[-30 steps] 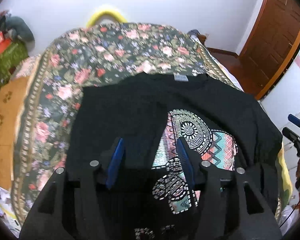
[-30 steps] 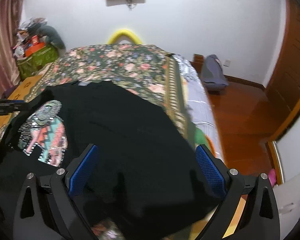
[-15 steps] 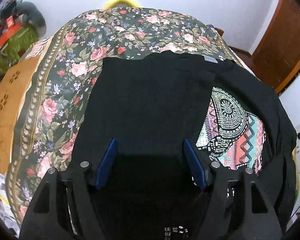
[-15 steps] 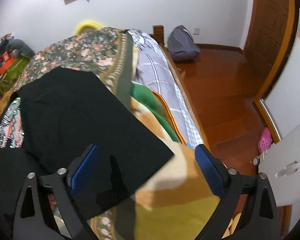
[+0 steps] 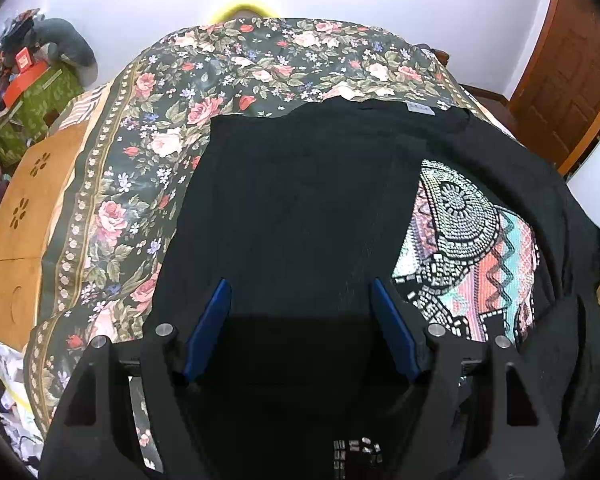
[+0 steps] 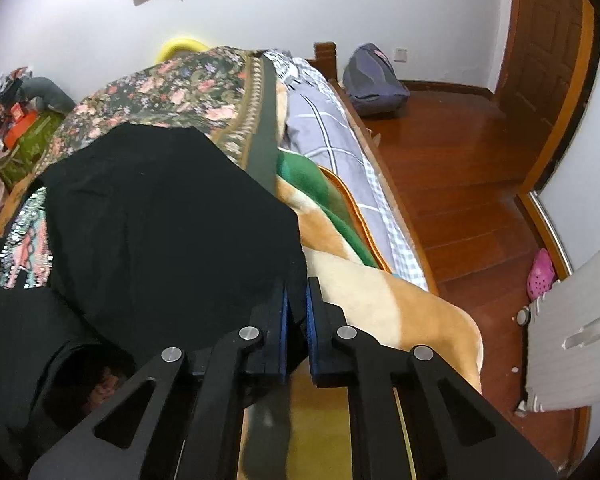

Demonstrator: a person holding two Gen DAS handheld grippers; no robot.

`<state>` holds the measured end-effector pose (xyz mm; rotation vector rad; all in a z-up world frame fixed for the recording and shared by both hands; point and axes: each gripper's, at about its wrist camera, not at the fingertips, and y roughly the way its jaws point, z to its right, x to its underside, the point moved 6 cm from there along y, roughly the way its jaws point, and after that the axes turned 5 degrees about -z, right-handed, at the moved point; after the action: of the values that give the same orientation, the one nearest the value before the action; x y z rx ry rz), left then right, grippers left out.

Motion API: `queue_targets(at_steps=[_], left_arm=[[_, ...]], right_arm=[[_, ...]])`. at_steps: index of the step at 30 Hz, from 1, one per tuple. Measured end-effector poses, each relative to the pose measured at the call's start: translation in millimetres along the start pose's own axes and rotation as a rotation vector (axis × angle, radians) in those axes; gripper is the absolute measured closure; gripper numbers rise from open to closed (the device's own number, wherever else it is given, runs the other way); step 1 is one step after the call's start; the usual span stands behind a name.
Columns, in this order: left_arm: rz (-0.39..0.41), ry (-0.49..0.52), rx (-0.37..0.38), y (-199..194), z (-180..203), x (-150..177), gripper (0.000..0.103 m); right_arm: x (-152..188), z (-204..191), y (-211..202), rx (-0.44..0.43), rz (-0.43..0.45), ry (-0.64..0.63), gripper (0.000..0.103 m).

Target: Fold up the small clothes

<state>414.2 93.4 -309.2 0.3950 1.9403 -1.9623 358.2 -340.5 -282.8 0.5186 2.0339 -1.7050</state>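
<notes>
A black T-shirt with a patterned, beaded print lies on the bed, its left part folded over so black fabric covers half the print. My left gripper hovers over the folded black panel; its jaws are opening, and cloth lies under them without the pads pressing it. In the right wrist view the T-shirt reaches the bed's right side. My right gripper is shut on the T-shirt's right edge, with black fabric pinched between the blue pads.
A floral bedspread covers the bed, with a wooden surface and cluttered boxes to its left. On the right are a tan blanket, wooden floor, a backpack and a pink shoe.
My right gripper swung towards the bed's right side and went from wide open to shut on the shirt's edge. My left gripper sank towards the folded panel, its jaws widening.
</notes>
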Motion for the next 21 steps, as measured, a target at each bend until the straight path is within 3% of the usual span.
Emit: queue_targets(at_steps=[12, 21], left_arm=[[-0.009, 0.013, 0.033, -25, 9, 19, 0.031], [0.040, 0.052, 0.003, -46, -6, 29, 0.031]], right_arm=[[-62, -71, -80, -0.151, 0.162, -0.117, 0.098], [-109, -155, -77, -0.173, 0.197, -0.241, 0.098]])
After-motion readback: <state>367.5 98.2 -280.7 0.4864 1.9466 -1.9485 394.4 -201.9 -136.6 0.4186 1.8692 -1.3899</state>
